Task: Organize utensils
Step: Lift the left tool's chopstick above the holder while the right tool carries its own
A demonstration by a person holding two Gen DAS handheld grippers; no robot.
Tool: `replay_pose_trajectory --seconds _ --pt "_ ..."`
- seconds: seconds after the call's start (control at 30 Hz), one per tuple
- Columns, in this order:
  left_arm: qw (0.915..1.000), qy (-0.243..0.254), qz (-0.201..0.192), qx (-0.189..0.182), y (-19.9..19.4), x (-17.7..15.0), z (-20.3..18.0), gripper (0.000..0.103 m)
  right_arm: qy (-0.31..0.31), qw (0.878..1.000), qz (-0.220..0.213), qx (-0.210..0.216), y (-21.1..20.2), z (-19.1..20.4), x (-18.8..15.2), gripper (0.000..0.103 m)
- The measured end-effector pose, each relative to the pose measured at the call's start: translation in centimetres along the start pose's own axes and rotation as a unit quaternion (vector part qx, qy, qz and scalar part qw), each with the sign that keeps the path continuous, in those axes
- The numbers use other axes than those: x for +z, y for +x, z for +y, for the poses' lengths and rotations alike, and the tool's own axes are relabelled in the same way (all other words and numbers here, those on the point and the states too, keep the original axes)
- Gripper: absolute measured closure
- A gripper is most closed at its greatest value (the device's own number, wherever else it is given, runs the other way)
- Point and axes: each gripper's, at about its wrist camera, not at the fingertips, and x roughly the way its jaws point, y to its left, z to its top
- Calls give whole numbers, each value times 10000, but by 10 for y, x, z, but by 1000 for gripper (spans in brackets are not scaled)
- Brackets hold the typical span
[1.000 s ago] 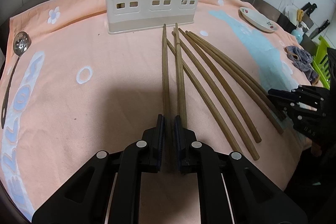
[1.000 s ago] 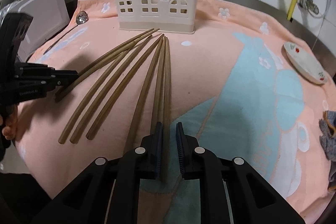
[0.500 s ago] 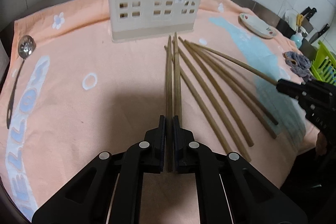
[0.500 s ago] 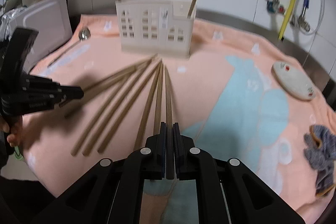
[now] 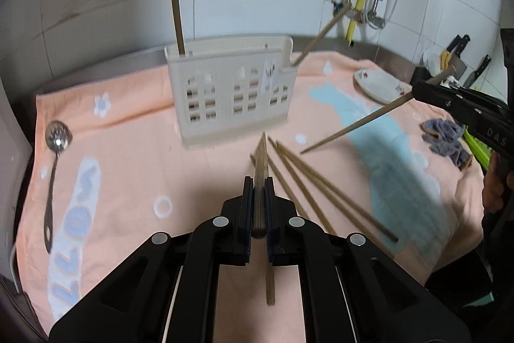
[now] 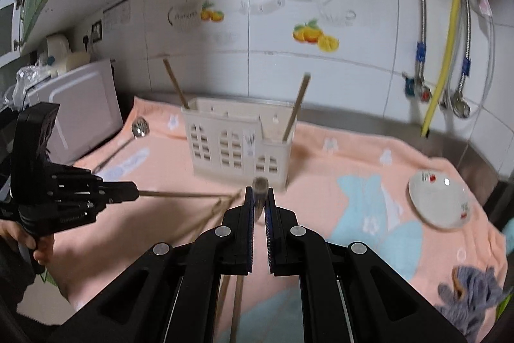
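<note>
Now we are clamping one brown wooden chopstick (image 5: 262, 163) in each gripper (image 5: 259, 182), aiming for the cream plastic holder (image 5: 231, 89) at the surface's far edge.

One chopstick (image 5: 261, 163) is being lifted off the towel (image 5: 128, 156) by each claw, after both claws were being closed.

Your left tongs (image 5: 259, 192) are clamped tight on a chopstick (image 5: 261, 156), pointing downward at a slant and raised clear of the surface (image 5: 128, 182). Your right tongs (image 6: 260, 198) are likewise pinched on another chopstick (image 6: 260, 186), angled down less steeply. Each hand shows in the other camera: your right hand (image 5: 496, 188) and left hand (image 6: 35, 243) wrap the grips from beneath.
</note>
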Motion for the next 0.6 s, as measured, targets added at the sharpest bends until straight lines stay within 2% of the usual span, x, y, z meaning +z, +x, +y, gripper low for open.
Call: replay_pose_trajectory --seconds 0.27,0.37,0.6 --pt "9996 166 -231 -33 -12 40 0 97 -52 9996 -224 183 -3 -9 50 97" --pt "9991 171 -346 -180 -21 57 0 97 -26 9991 -255 348 -5 -15 70 97" --pt "9953 370 -877 -157 -57 97 -4 97 -23 9981 -469 409 -17 -28 112 97"
